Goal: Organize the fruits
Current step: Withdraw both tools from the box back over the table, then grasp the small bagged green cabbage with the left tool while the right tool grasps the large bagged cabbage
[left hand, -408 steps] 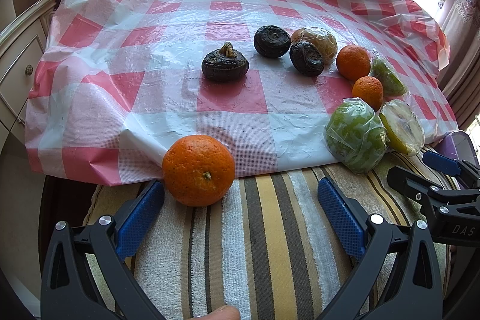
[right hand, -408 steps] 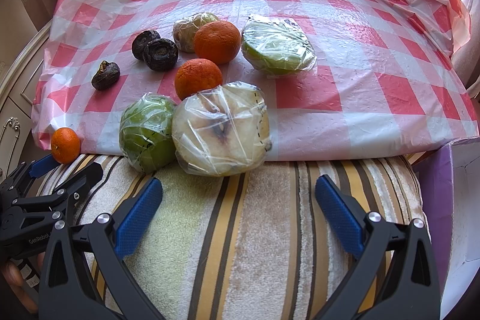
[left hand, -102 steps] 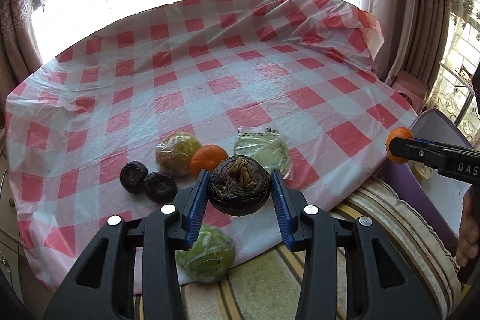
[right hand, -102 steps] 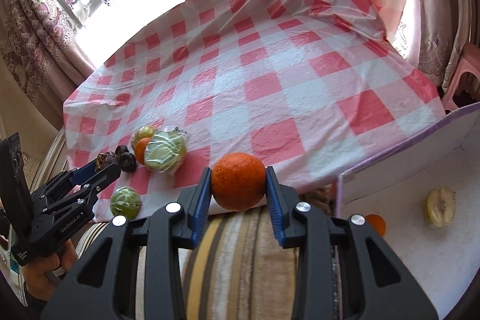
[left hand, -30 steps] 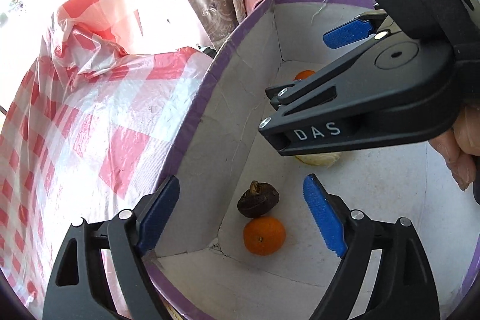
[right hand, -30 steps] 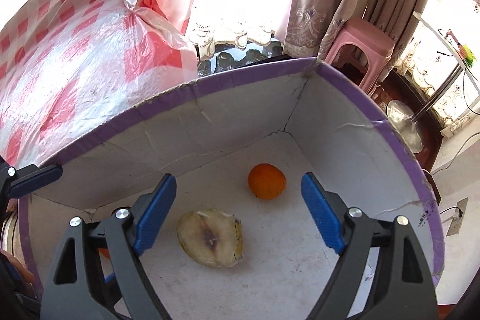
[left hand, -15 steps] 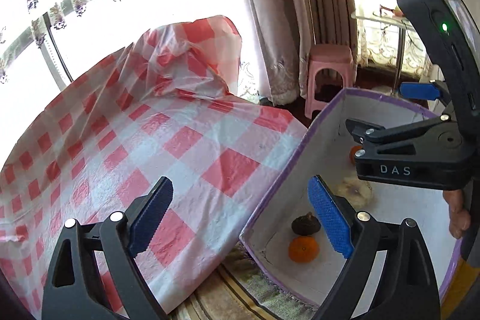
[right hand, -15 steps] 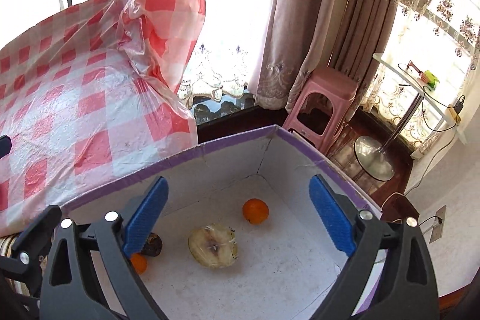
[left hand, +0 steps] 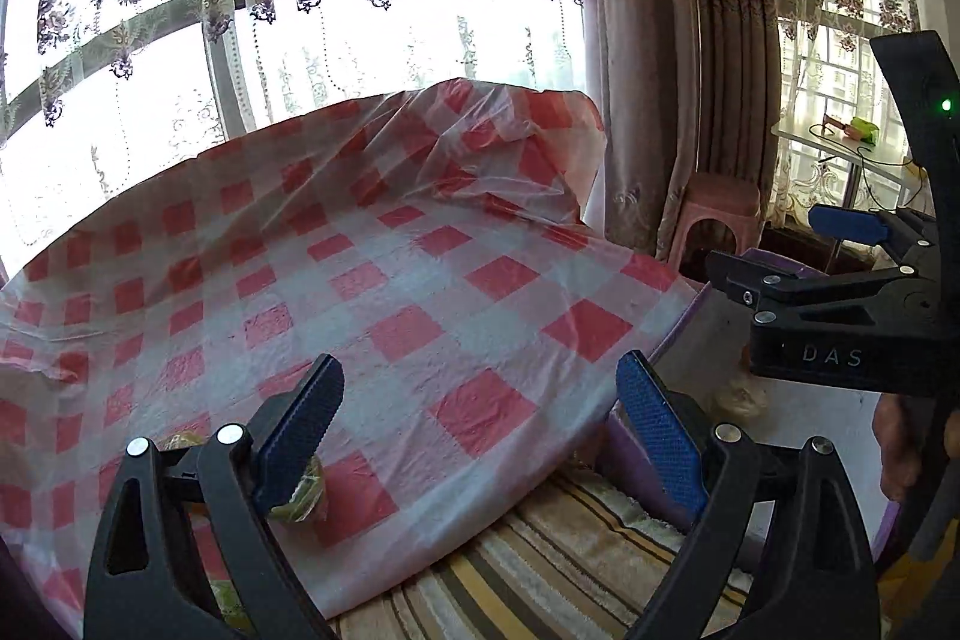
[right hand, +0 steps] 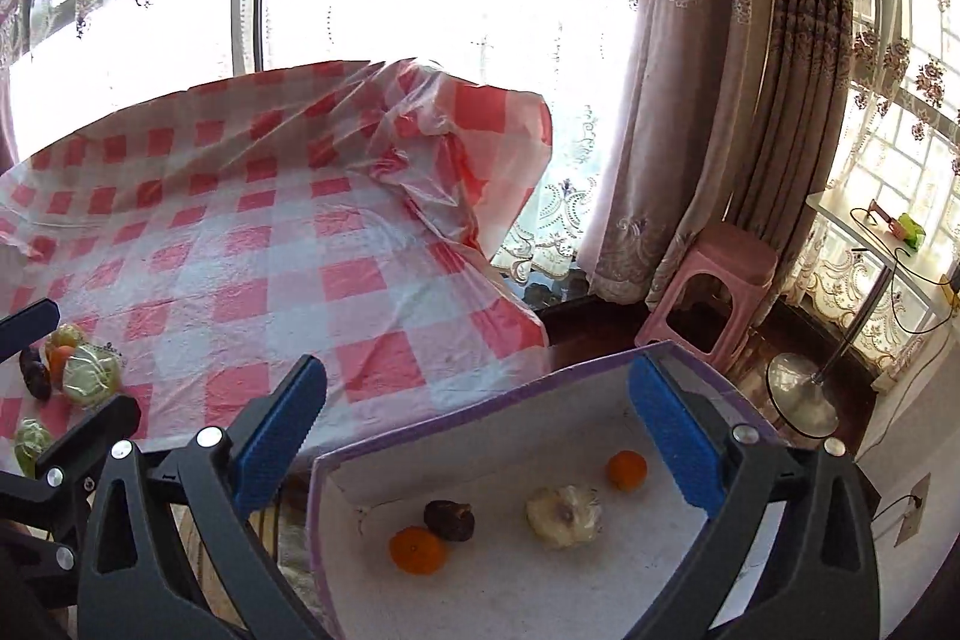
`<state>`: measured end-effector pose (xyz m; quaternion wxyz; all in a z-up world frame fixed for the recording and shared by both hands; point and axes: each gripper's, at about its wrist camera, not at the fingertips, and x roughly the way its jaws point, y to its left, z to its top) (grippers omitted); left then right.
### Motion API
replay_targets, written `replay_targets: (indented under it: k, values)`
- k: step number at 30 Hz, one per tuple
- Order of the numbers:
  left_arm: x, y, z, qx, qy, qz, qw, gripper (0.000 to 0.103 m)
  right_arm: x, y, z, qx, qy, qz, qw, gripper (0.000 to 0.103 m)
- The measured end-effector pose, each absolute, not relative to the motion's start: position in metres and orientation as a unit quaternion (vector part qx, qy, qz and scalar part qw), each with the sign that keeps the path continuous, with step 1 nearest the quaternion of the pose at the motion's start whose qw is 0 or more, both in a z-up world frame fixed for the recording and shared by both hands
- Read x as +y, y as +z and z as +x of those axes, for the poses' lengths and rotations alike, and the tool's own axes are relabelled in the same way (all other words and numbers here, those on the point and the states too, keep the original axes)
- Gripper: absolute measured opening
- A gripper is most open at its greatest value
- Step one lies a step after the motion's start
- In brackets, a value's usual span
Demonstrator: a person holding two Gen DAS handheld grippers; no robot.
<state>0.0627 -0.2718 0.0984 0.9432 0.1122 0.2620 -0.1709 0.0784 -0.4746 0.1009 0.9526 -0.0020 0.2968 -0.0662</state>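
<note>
Both grippers: left gripper (left hand: 480, 400) and right gripper (right hand: 474, 418) black plastic frames, blue ribbed finger pads (left hand: 657, 421), silver screws, white "DAS" lettering (green LED lit on right unit).

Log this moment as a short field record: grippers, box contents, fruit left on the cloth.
left gripper: open, empty, over the checked tablecloth
right gripper: open, empty, above the box
in box: two oranges, a dark water chestnut touching the nearer orange, a pale wrapped fruit
on cloth: green wrapped fruit, an orange, dark fruit, more wrapped pieces at the left edge
</note>
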Motion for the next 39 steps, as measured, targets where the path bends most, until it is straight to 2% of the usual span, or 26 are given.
replay_targets:
  k: [13, 18, 24, 27, 39]
  values:
    - [-0.171, 0.083, 0.042, 0.316, -0.136, 0.035, 0.938, 0.089, -0.4, 0.086, 0.083, 0.322, 0.043, 0.004, 0.946, 0.101]
    - [-0.12, 0.071, 0.035, 0.344, -0.103, -0.008, 0.933, 0.085, -0.378, 0.077, 0.088, 0.334, 0.079, 0.01, 0.939, 0.101]
    - [-0.086, 0.058, 0.04, 0.388, -0.092, -0.014, 0.917, 0.083, -0.345, 0.062, 0.095, 0.356, 0.118, 0.01, 0.927, 0.101]
    - [-0.074, 0.051, 0.042, 0.407, -0.09, -0.016, 0.909, 0.079, -0.331, 0.057, 0.096, 0.364, 0.135, 0.01, 0.921, 0.101]
    - [-0.073, 0.022, 0.062, 0.466, -0.095, 0.011, 0.88, 0.076, -0.293, 0.044, 0.113, 0.386, 0.164, -0.007, 0.908, 0.101]
